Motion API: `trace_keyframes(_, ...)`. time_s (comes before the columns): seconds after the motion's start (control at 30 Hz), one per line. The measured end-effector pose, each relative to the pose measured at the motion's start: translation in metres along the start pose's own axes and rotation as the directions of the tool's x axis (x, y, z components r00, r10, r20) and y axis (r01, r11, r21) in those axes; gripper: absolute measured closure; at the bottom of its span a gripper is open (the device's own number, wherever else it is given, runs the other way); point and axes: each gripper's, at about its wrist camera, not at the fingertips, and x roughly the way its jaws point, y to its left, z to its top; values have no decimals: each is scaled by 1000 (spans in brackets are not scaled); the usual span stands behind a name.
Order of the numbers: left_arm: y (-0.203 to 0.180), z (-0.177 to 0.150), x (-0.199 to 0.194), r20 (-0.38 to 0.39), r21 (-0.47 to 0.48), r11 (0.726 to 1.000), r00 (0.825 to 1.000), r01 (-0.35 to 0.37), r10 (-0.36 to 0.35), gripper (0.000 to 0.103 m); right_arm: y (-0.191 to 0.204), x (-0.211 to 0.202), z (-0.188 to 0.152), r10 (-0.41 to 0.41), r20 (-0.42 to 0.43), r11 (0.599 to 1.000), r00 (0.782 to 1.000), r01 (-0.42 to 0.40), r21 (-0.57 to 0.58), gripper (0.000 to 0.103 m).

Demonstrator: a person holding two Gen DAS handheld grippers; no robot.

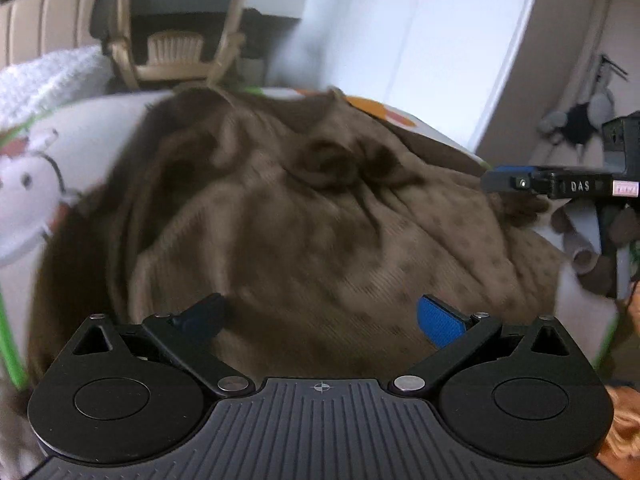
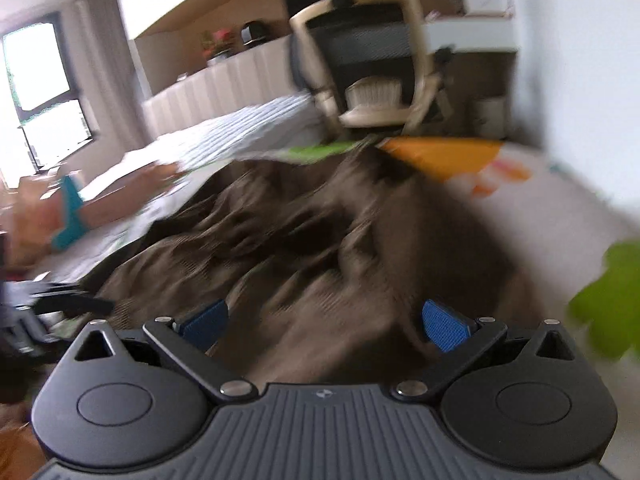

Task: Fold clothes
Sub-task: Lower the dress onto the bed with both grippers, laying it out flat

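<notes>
A crumpled brown knit garment point(image 1: 304, 216) lies heaped on a bed sheet printed with cartoon figures point(image 1: 36, 184). My left gripper point(image 1: 320, 320) hovers over the garment's near part, open, with only cloth showing below its blue pads point(image 1: 440, 322). In this view my right gripper point(image 1: 494, 181) comes in side-on from the right, its tip by the garment's right edge. The right wrist view is blurred. There the same garment point(image 2: 320, 248) spreads ahead, and my right gripper point(image 2: 324, 326) stands open above it, its fingers wide apart and holding nothing.
A beige-framed office chair point(image 1: 180, 20) stands beyond the bed's far edge, also the chair point(image 2: 372, 60). A white knitted blanket point(image 1: 48, 76) lies at far left. A white wall point(image 1: 420, 40) is behind. A window point(image 2: 40, 72) is at left. Orange cloth point(image 1: 624, 432) sits at lower right.
</notes>
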Motion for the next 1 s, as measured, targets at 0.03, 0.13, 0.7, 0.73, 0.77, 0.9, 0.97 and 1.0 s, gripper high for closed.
trace_keyframes(0.03, -2, -6, 0, -9, -9, 1000, 1000, 12, -12, 0, 2, 1, -6, 9, -33, 1000, 999, -8, 11, 0)
trace_keyframes(0.13, -11, -26, -3, -25, -2, 1000, 1000, -17, 17, 0, 11, -6, -23, 19, -105, 1000, 994, -20, -5, 0)
trace_keyframes(0.7, -13, -32, -51, -54, -81, 996, 998, 20, -25, 0, 31, -39, -3, -167, -32, 965, 985, 157, -210, 0)
trace_keyframes(0.73, -13, -25, -49, -23, -80, 997, 1000, -7, 5, 0, 29, -37, 5, -188, -3, 959, 982, 183, -214, 0)
trace_keyframes(0.77, -12, -18, -47, 11, -84, 996, 999, -29, 30, 0, 28, -35, 14, -210, 25, 953, 977, 210, -217, 0)
trace_keyframes(0.9, -10, 1, -25, 96, -138, 990, 995, -9, 22, 0, 28, 1, 40, -231, 42, 944, 972, 234, -232, 3)
trace_keyframes(0.97, -9, 5, -11, 99, -147, 989, 995, -15, 30, 0, 29, 18, 51, -205, 37, 953, 978, 208, -222, 9)
trace_keyframes(1.0, -9, 6, -3, 89, -145, 989, 995, -26, 40, 0, 30, 27, 55, -183, 26, 962, 983, 184, -204, 14)
